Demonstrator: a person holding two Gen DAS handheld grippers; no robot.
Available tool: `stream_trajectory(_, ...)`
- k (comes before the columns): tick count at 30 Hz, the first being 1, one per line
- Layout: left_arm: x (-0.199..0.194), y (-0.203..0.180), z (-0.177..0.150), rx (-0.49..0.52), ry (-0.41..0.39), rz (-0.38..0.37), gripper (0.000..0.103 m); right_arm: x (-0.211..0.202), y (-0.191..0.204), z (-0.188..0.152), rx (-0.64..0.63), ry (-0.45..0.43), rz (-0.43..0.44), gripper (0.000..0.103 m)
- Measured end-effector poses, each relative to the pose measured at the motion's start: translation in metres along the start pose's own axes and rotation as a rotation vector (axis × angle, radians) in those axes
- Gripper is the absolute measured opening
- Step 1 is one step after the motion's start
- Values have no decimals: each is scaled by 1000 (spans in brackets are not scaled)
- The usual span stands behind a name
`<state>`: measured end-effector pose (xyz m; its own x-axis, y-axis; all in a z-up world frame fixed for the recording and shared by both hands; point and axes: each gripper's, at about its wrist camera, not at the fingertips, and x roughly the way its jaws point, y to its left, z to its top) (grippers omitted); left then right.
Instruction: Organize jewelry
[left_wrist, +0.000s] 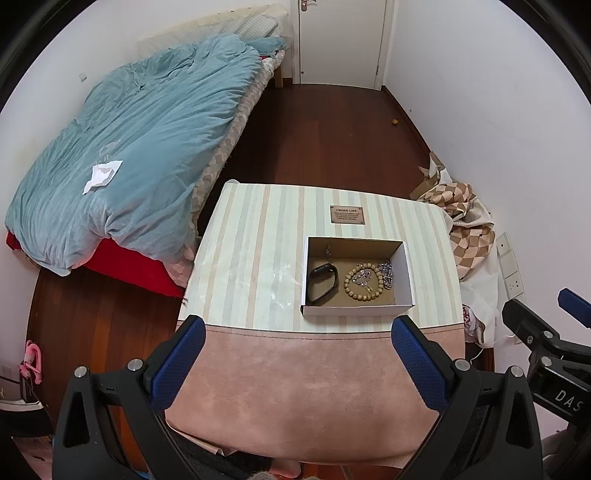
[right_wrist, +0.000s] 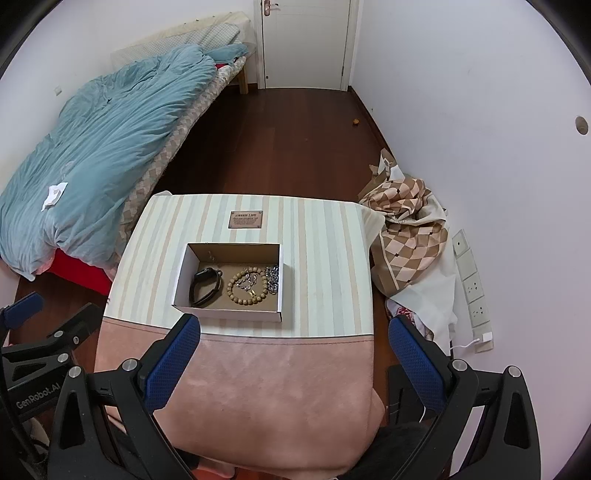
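Observation:
A small open cardboard box (left_wrist: 405, 273) (right_wrist: 181, 277) stands on a striped and pink table (left_wrist: 251, 258) (right_wrist: 325, 258). In it lie a black wristband (left_wrist: 323, 283) (right_wrist: 204, 286), a tan bead bracelet (left_wrist: 349, 284) (right_wrist: 232, 286) with a small silver piece inside its ring, and a silver chain (left_wrist: 385, 275) (right_wrist: 272, 278) at the right. My left gripper (left_wrist: 298, 334) is open and empty, held above the table's near pink part. My right gripper (right_wrist: 293, 334) is open and empty, also short of the box.
A bed with a blue duvet (left_wrist: 129, 147) (right_wrist: 92, 140) stands at the left. Checked cloth (left_wrist: 469, 225) (right_wrist: 410, 236) is heaped at the right by the white wall. A small plaque (left_wrist: 347, 215) (right_wrist: 246, 219) sits on the table behind the box. A white door (left_wrist: 341, 40) is at the far end.

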<state>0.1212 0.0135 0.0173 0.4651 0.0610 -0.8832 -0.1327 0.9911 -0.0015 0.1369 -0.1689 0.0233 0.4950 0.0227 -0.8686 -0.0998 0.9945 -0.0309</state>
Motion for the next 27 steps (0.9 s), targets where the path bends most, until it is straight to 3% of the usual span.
stream_trajectory(27, -4, 2, 2, 0, -14, 6, 103, 2, 4, -2, -6, 5, 8, 103)
